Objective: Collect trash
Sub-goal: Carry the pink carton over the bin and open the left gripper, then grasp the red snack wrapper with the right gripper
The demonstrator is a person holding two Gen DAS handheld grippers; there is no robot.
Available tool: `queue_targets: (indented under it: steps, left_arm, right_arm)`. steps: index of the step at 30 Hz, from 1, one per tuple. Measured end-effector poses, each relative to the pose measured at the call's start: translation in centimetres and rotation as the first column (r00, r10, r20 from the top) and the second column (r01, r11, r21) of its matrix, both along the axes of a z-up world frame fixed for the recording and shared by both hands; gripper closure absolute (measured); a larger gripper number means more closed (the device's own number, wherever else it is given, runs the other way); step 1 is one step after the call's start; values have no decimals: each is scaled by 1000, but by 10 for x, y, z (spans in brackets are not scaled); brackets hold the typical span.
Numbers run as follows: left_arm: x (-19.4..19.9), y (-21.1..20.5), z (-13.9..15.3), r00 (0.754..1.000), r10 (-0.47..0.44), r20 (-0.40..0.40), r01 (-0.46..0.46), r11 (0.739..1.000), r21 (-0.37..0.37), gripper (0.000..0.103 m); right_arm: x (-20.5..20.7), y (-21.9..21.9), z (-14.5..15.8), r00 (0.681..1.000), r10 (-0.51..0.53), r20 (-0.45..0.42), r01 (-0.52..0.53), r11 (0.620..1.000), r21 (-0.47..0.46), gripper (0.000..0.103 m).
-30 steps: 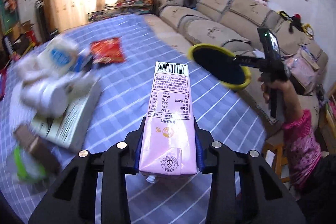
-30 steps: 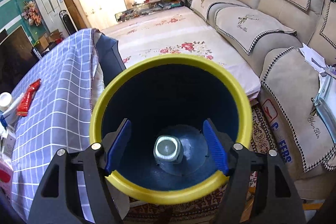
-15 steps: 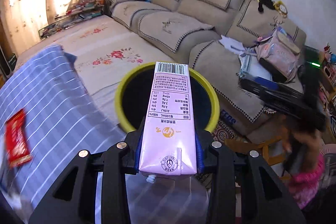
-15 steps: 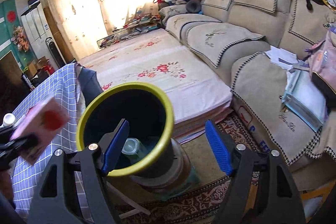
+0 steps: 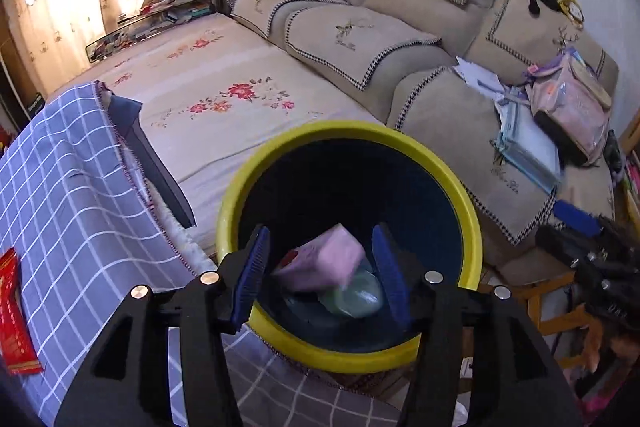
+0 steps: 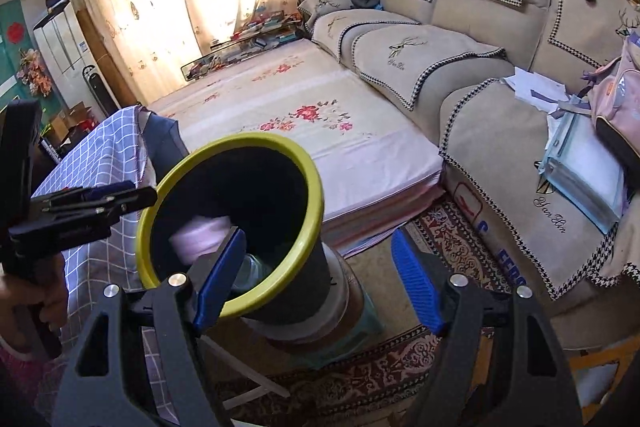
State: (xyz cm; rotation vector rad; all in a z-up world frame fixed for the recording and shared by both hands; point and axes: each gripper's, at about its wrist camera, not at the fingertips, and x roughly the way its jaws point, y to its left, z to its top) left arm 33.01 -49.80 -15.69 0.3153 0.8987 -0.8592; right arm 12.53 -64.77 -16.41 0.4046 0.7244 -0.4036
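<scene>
A beige sofa (image 5: 400,39) runs along the far side, with a pink bag (image 5: 572,107) and papers on its seat, and a flowered mat (image 5: 224,95) lies in front of it. To my left the checked tablecloth (image 5: 68,195) hangs over the table edge, with a red wrapper (image 5: 12,311) lying on it. The bin (image 5: 468,211), dark inside with a yellow rim, stands just beside the table on a patterned rug (image 6: 452,227).

My left gripper (image 5: 320,275) hangs over the bin's mouth with its blue pads spread wide and nothing between them. The pink carton (image 5: 324,263) is blurred and tilted inside the bin, over a pale green bottle (image 5: 360,295) at the bottom. My right gripper (image 6: 320,279) is also wide open and empty, beside the bin, its left pad crossing the yellow rim in the right wrist view.
</scene>
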Motion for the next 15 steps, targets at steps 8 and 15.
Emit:
queue_targets:
  steps: [8,15]
  left_arm:
    - [-39,81,44,996,73,59,-66,990,-125,36]
    - [-84,207,69,955,281,98,-251,938,-239,19]
  right_arm:
    - [14,31,2,997,80,2,-80,997,3,30]
    - [52,85,11,973,232,-3,-232,973,-13,30]
